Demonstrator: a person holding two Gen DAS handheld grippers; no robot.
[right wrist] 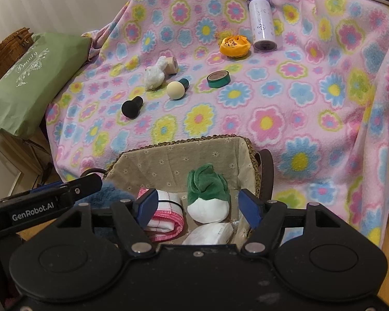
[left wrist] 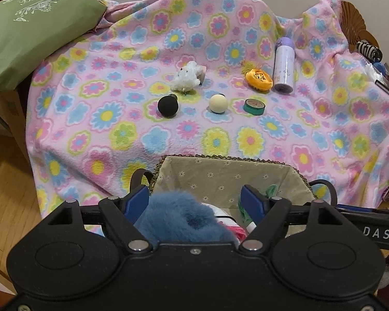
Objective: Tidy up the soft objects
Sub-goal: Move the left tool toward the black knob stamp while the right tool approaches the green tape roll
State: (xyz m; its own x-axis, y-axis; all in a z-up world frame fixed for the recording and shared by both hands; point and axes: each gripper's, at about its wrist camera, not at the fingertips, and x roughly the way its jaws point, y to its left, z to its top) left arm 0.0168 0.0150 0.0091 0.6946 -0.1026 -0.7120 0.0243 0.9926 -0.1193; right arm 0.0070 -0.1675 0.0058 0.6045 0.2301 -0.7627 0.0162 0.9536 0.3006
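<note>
The left gripper (left wrist: 194, 202) is standing released around the fluffy blue plush toy (left wrist: 179, 217) directly beneath it, inside the fabric-lined woven basket (left wrist: 220, 160), so it should be lifting straight up without snagging fur.

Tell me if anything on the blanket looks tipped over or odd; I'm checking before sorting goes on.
The lilac bottle lies on its side on the floral blanket instead of standing, beside the orange plush. The black and cream ball-headed items also lie toppled. Nothing looks spilled or damaged.
</note>
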